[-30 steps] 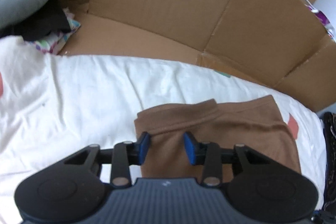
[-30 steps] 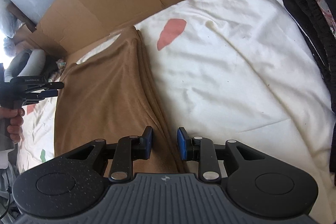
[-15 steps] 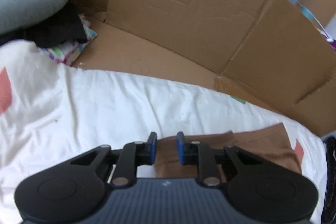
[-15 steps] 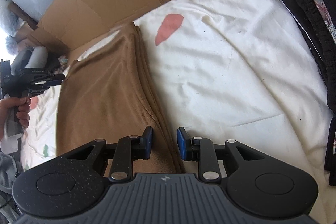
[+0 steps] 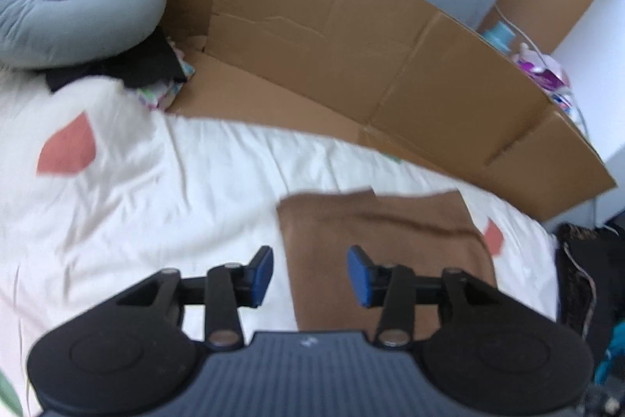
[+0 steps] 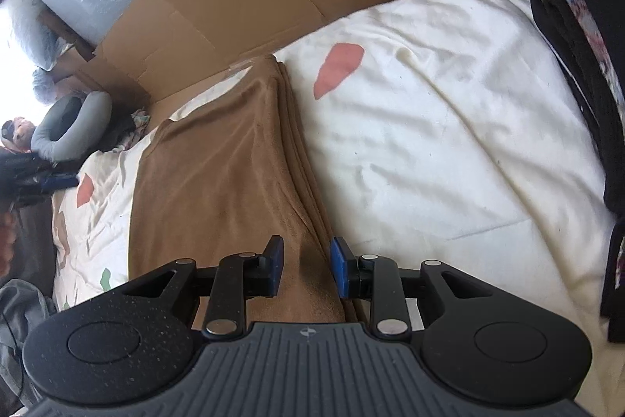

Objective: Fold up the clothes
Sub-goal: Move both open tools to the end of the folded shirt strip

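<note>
With jaws just opened, left gripper (image 5: 309, 274) hangs released above near-left edge of folded brown garment (image 5: 386, 253); nothing between pads, so fold on that side looks set down. Right gripper (image 6: 306, 266) parted over garment's layered right edge; cannot tell if pads press cloth, likely steadying stack. Garment lies flat on white patterned bedsheet (image 6: 429, 127), between grey neck pillow (image 5: 78, 30) and dark clothes pile (image 6: 578, 38), beside cardboard (image 5: 332, 38).
</note>
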`<state>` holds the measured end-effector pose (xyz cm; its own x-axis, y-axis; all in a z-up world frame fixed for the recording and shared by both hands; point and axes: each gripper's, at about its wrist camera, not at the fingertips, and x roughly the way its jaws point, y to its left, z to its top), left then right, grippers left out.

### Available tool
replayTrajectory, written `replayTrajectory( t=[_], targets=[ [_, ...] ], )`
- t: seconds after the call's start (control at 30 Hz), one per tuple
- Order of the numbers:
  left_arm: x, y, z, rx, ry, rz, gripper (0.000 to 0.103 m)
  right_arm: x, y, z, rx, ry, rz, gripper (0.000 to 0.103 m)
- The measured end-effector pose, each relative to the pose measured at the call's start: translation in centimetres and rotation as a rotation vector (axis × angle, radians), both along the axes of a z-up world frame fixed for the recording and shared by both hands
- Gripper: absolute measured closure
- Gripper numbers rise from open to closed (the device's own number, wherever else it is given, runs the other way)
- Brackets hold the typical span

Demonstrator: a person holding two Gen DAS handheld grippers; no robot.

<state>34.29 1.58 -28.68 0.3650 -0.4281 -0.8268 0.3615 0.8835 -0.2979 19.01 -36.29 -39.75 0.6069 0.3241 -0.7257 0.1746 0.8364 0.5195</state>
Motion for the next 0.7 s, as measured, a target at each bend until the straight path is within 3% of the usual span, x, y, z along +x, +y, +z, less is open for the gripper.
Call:
replayTrajectory(
  t=[0.13,0.2,0.33,0.43,0.47,0.6,0.7],
  targets=[
    [-2.9,2.8,-0.9,-0.094,0.13,0.097,0.061,-0.2,0.0,0.3,-0.016,0.013,0.011,0.072],
    [-4.4,4.1,-0.6,-0.152,0.132,0.156,0.061,-0.4,0.0,0.5,-0.026,0.021,0.018,0.072],
    [-7.7,4.8,-0.1,-0.181,0.098,0.155,0.058,-0.8,-0.3,0.9,-0.001,0.052,0.026,0.071],
    [-9.5,4.7,-0.9,-0.181,0.106,0.132,0.057,-1.1,0.3,2.1,-0.059,0.05,0.068,0.067],
    [-10.0,4.7,-1.3,-0.18,0.112,0.134,0.057,-1.1,0.5,2.4,-0.069,0.051,0.079,0.061],
    [-11.5,5.4,-2.7,-0.182,0.135,0.204,0.058,-1.0,2.2,3.2,-0.165,0.044,0.154,0.06],
    [-12.3,5.6,-4.0,-0.18,0.164,0.203,0.057,-1.0,3.3,3.5,-0.196,0.039,0.191,0.06]
  ],
)
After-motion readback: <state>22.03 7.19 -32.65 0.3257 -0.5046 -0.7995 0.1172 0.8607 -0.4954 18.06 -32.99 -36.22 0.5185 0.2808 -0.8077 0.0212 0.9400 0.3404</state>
